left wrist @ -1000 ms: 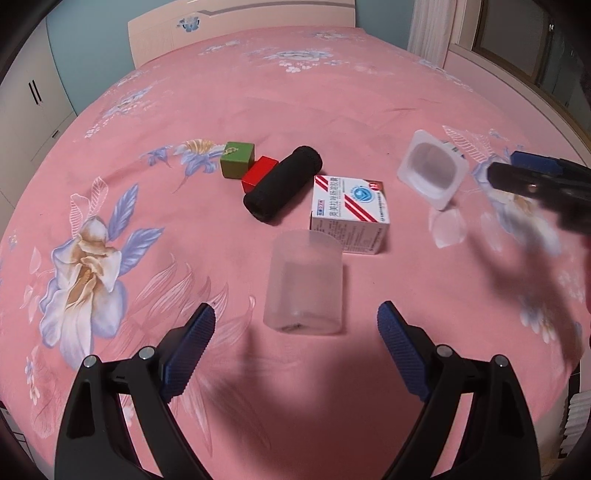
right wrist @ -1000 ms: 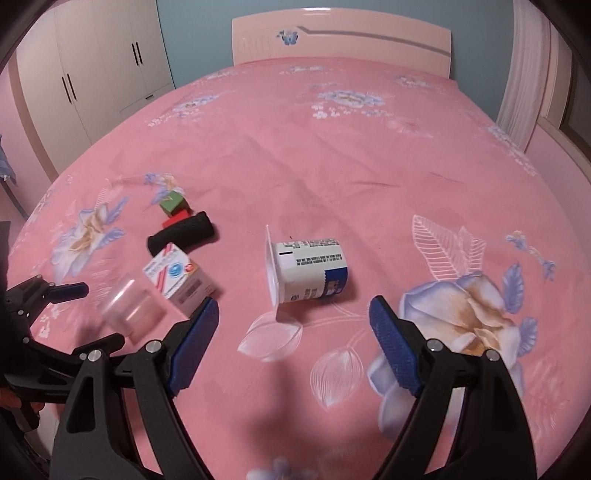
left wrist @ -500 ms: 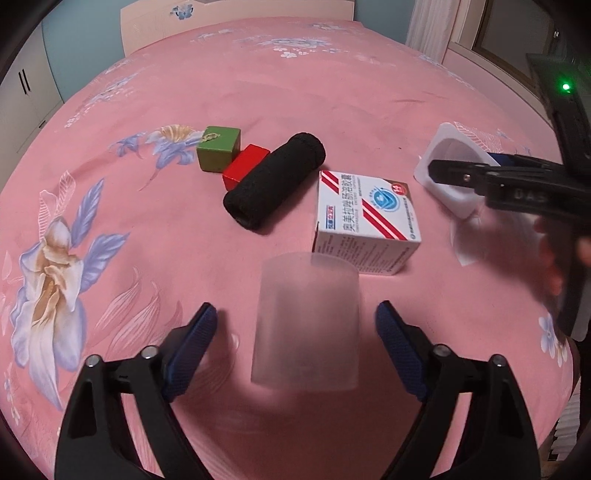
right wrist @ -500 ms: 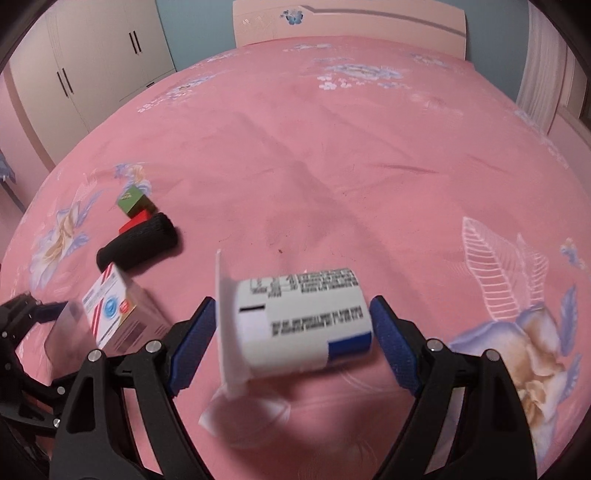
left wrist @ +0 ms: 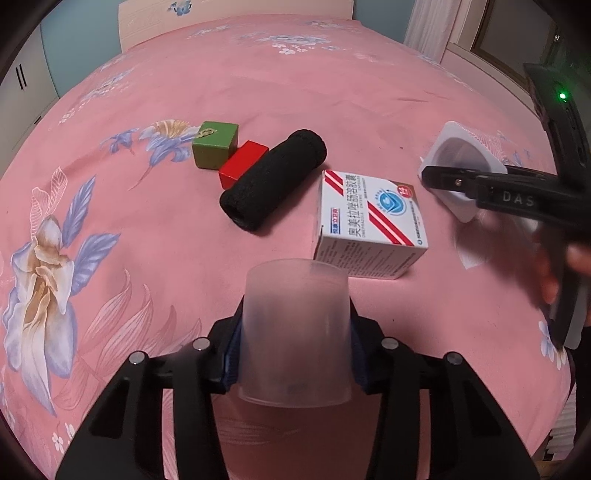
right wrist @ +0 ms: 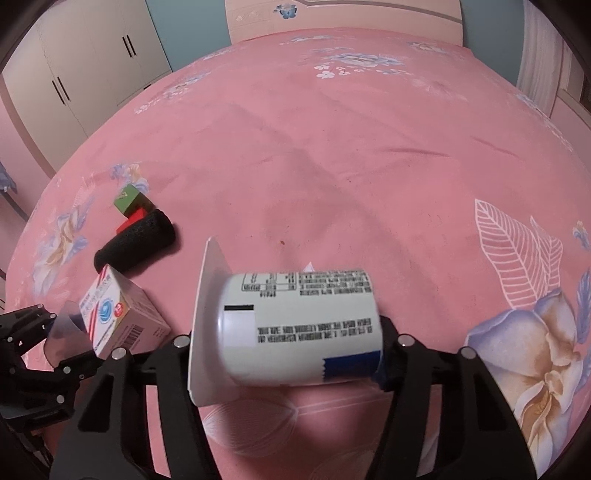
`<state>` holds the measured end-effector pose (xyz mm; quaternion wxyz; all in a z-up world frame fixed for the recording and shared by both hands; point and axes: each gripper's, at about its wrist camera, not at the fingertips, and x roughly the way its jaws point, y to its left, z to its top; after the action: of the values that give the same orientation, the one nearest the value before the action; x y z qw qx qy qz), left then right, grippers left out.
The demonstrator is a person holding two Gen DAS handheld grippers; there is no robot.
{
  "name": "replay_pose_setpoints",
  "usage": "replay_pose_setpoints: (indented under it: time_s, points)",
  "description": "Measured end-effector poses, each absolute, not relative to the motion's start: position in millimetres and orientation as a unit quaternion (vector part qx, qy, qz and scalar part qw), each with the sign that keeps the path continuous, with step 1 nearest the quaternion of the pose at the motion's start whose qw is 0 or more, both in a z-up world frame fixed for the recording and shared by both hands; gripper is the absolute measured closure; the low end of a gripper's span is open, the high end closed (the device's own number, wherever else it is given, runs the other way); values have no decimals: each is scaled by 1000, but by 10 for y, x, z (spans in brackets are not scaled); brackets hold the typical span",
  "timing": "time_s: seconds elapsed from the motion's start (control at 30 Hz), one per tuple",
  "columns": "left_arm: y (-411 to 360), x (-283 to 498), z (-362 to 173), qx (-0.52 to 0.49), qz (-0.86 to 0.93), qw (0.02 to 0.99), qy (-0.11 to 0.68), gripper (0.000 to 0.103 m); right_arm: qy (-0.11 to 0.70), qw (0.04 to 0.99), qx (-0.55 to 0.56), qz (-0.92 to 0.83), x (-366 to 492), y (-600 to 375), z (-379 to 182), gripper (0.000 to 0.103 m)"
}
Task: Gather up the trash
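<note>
A translucent plastic cup (left wrist: pixel 293 332) stands upside down on the pink bed. My left gripper (left wrist: pixel 293 356) is closing on it, and its blue pads press the cup's two sides. A white yogurt cup (right wrist: pixel 299 325) with printed text lies on its side, square rim to the left. My right gripper (right wrist: pixel 286 354) is closing on it, one pad at the rim and one at the base. In the left wrist view the yogurt cup (left wrist: pixel 454 155) shows at the right, behind the right gripper's black finger. The plastic cup (right wrist: pixel 62 332) shows at the lower left of the right wrist view.
A white and red medicine box (left wrist: pixel 369 225) stands between the two cups. Beyond it lie a black foam roll (left wrist: pixel 273 184), a red block (left wrist: pixel 242 168) and a green block (left wrist: pixel 214 149). A hand (left wrist: pixel 554 273) holds the right tool. The floral bedsheet (right wrist: pixel 332 166) stretches to the headboard (right wrist: pixel 343 18).
Both grippers came down and forward around their cups, then their jaws drew in from wide apart. The left pads now press the plastic cup, the right pads the yogurt cup.
</note>
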<state>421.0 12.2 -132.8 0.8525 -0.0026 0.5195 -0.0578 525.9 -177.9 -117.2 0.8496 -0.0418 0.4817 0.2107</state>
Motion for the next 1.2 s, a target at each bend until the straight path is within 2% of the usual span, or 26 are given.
replay_pose_setpoints:
  time_s: [0.4, 0.9, 1.2]
  points:
    - [123, 3872, -907, 11, -49, 868, 495, 54, 453, 868, -46, 198, 4778, -1863, -656, 41]
    - [322, 2859, 310, 29, -19, 913, 405, 54, 372, 904, -56, 206, 3539, -1893, 573, 41]
    - [304, 2236, 864, 44, -9, 934, 356, 54, 321, 920, -68, 213, 2788, -1942, 1200, 41]
